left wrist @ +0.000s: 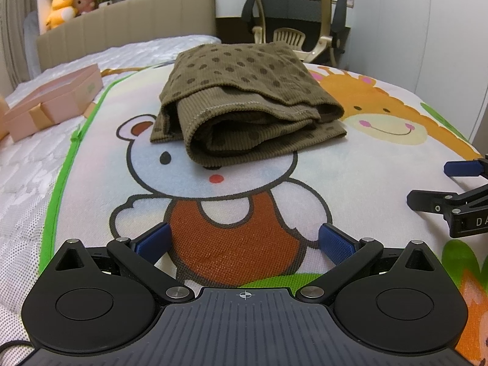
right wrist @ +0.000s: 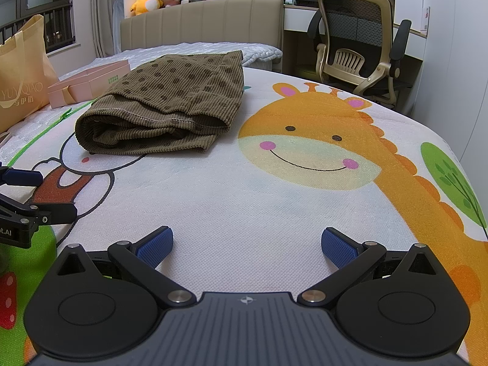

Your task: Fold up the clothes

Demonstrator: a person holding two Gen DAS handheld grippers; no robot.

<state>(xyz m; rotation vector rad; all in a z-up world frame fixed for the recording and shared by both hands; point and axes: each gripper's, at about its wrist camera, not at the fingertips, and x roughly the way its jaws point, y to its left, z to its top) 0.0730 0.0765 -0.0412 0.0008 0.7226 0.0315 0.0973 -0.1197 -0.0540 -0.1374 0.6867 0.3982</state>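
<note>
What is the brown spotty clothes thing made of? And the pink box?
The brown dotted garment looks like soft corduroy or a ribbed knit: fine raised ridges run across it, the finish is matte, and a stitched hem shows at its folded edge. The pink box looks like stiff cardboard with a smooth matte paper skin; its edges are sharp and straight, with a tan ribbon around it.

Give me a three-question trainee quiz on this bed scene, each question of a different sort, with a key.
1. True or false: the left gripper is shut on the brown dotted garment.
2. Multiple choice: the garment lies partly over which print on the mat? A the giraffe, B the bear, C the tree.
3. Fill in: the pink box sits to the garment's ____ in the left wrist view.

Key: 1 false, it is open, as is the right gripper. 2 B. 3 left.
</note>
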